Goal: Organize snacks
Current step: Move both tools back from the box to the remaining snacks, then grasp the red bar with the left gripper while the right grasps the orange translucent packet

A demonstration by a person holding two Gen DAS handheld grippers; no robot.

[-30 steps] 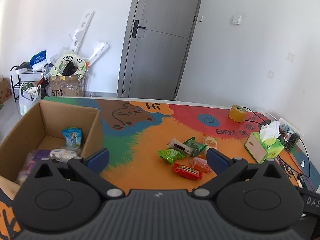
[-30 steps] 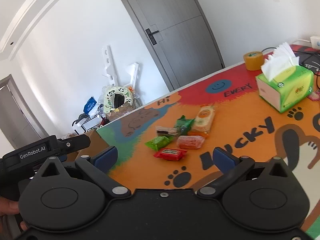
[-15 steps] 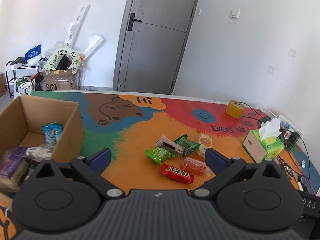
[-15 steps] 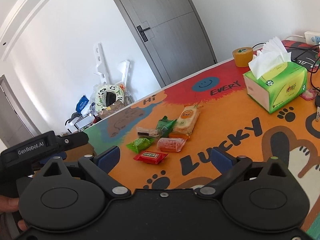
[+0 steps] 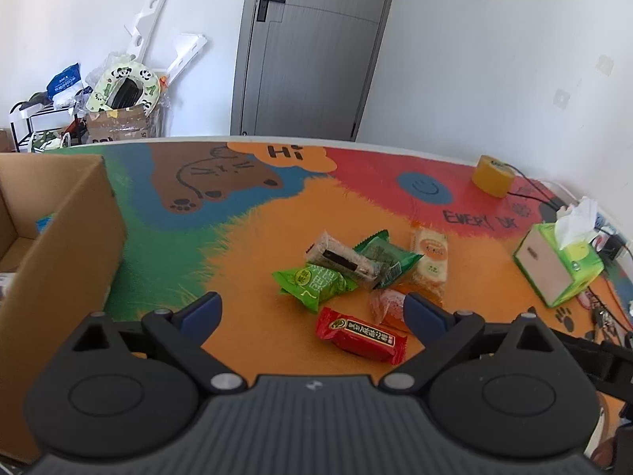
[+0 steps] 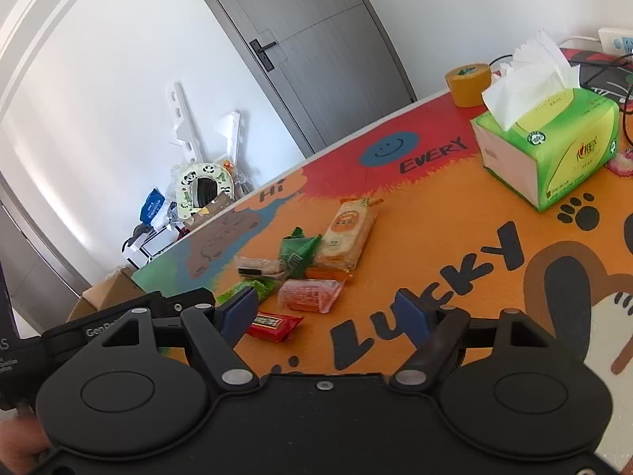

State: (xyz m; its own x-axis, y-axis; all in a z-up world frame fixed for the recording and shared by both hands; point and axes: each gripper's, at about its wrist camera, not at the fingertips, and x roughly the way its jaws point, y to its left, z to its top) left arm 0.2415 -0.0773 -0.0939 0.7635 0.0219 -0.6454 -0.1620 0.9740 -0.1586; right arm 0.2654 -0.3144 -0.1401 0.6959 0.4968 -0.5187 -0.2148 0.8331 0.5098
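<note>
A pile of snack packets lies mid-table: a red bar (image 5: 361, 335) (image 6: 275, 325), a light green packet (image 5: 312, 282), a dark green packet (image 5: 385, 255) (image 6: 297, 251), a clear dark-filled bar (image 5: 340, 258) (image 6: 261, 267), an orange cracker pack (image 5: 430, 257) (image 6: 346, 231) and a pink-orange packet (image 5: 385, 304) (image 6: 308, 295). A cardboard box (image 5: 59, 245) stands at the left. My left gripper (image 5: 312, 312) is open and empty, just short of the red bar. My right gripper (image 6: 330, 314) is open and empty, near the pink-orange packet.
A green tissue box (image 5: 558, 261) (image 6: 550, 146) stands at the right, a yellow tape roll (image 5: 492, 176) (image 6: 469, 85) behind it, with cables and a power strip (image 6: 615, 41) at the far right edge. The table has a colourful printed mat (image 5: 253, 213).
Both grippers have moved toward the snack pile, which now looks nearer. The box has slid to the left edge of the left wrist view. Both stay open.
</note>
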